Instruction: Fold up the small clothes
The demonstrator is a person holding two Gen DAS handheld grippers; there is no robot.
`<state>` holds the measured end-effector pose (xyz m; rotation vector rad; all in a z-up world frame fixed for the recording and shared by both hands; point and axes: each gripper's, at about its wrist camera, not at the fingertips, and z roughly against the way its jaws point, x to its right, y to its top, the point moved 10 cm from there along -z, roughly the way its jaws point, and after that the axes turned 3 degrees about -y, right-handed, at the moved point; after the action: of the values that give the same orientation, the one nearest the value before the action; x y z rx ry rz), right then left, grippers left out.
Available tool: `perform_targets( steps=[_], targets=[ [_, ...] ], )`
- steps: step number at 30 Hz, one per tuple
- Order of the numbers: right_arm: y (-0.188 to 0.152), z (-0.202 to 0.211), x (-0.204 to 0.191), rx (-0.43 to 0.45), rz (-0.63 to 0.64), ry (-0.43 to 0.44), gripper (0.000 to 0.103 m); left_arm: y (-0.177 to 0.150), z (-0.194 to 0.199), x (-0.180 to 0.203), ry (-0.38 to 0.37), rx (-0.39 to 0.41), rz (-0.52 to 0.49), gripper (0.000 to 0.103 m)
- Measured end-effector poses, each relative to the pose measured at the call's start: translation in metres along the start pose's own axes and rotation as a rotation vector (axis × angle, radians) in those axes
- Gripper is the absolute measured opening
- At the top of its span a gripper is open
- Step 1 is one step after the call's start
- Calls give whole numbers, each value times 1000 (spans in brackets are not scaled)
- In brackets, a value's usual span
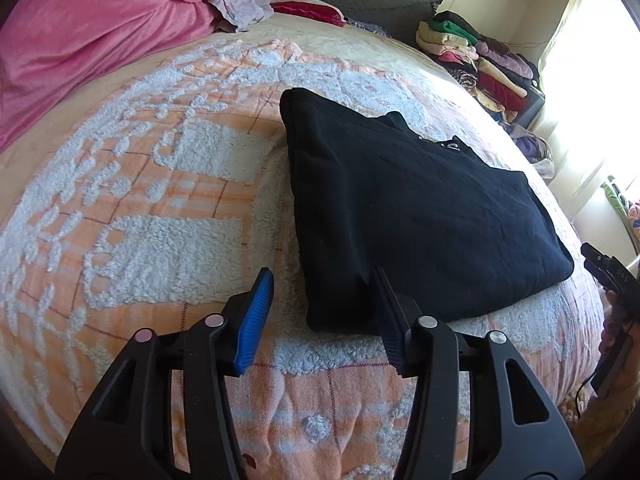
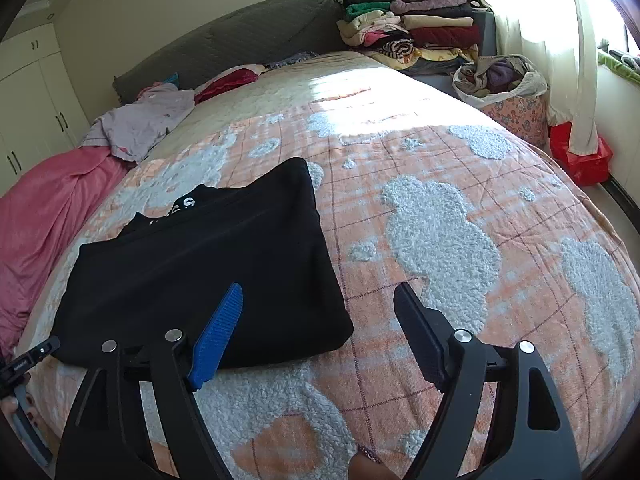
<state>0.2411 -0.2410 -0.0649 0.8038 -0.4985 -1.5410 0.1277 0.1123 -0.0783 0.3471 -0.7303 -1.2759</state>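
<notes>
Nearest, left claw (image 1: pixel 324 316) parted, blue pad (image 1: pixel 253 322) clear of the cloth, dark finger at the near corner of the black top (image 1: pixel 420 216) — nothing gripped. Right claw (image 2: pixel 320 336) spread wide and released, blue pad (image 2: pixel 216 340) over the top's (image 2: pixel 208 268) near edge, other finger above bare blanket (image 2: pixel 440 208). Beyond, folded black top flat on the bed's orange-and-white blanket, white lettering showing. Farther, pink cover (image 1: pixel 80 36), lilac garment (image 2: pixel 140 124), grey headboard (image 2: pixel 240 40) — clothes stack (image 2: pixel 420 28) by the window.
</notes>
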Motion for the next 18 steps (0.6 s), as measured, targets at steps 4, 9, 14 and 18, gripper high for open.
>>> perform_targets(
  steps=[4,9,14,18],
  targets=[
    [0,4,-13,7,22,17,78,7,17,3,11,42,-13,42],
    [-7,-1,-49,-9,102,66,78,25,23,33,-30,64,-82,42],
    [-14,-17,-88,-37,198,88,78,30,-11,90,-98,-17,-218,42],
    [-20,-35,-105,-79,254,90,78,27,-49,127,-129,-93,-300,42]
  ],
)
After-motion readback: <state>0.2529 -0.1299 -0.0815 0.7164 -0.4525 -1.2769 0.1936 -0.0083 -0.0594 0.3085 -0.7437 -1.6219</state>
